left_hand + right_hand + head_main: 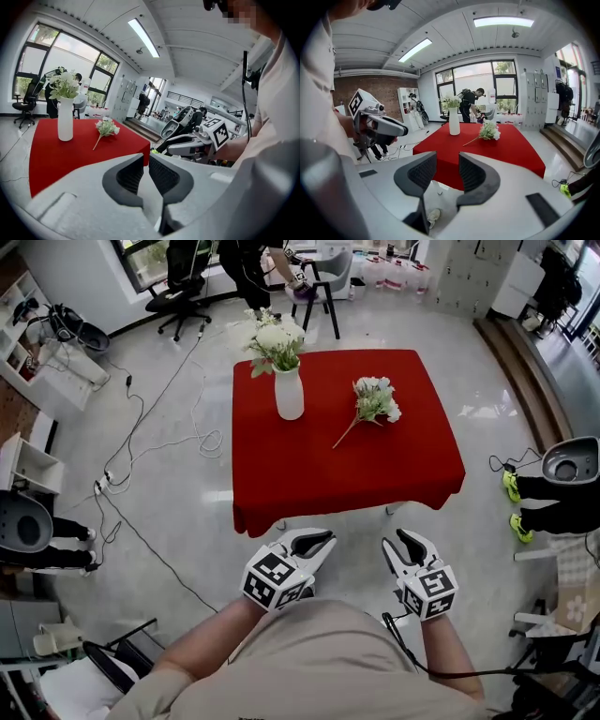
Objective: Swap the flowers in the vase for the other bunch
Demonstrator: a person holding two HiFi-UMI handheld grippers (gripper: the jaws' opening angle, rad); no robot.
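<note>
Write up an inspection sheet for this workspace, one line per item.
Surface: table under a red cloth, lying flat.
Job's things: white vase upright, holding white flowers; loose bunch lying on the cloth to its right, apart from it.
Clutter: nothing seen.
Grippers: left gripper fingers a narrow slit apart, empty; right gripper fingers wider apart, empty; both short of the table's near edge.
Cables: several cables across the floor left of the table; one trails from the right gripper.
Surroundings: office chair, black chair and a person beyond the table; shelves at left.
</note>
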